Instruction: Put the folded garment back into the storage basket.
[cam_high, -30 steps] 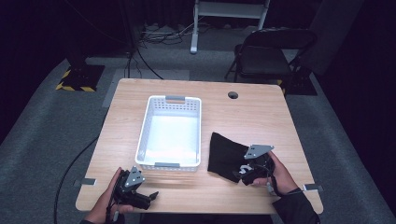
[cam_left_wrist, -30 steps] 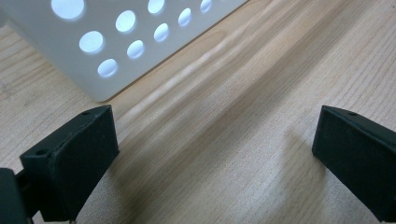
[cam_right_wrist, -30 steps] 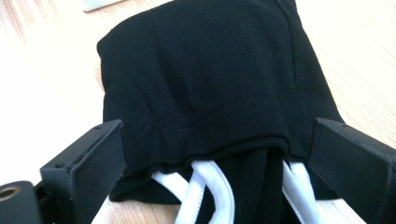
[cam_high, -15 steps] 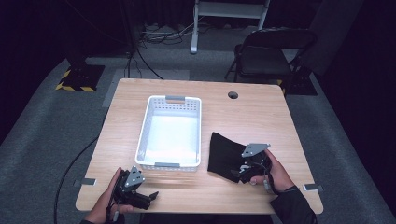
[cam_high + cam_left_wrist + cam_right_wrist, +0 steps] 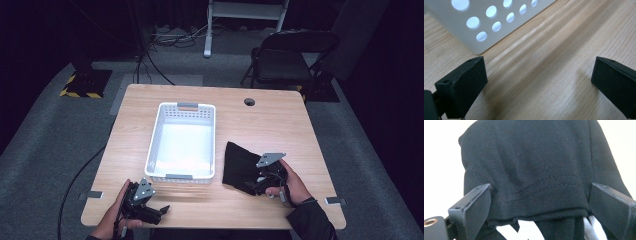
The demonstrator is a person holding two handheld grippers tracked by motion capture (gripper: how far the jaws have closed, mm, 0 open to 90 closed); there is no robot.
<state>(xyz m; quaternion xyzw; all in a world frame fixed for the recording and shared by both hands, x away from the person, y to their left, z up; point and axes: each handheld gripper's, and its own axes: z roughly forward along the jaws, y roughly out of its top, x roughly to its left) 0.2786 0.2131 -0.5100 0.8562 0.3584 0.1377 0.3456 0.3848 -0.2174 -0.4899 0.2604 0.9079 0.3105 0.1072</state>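
Since a second ago the right gripper (image 5: 260,186) has moved slightly left onto the black cloth (image 5: 240,165) at lower right of the worktop (image 5: 280,125), fingers spread around its hem, so pinching seems next.

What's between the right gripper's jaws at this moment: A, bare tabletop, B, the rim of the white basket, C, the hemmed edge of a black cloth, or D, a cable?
C: in the right gripper view the open jaws of the right gripper stand on either side of the black cloth, its stitched hem running between them.
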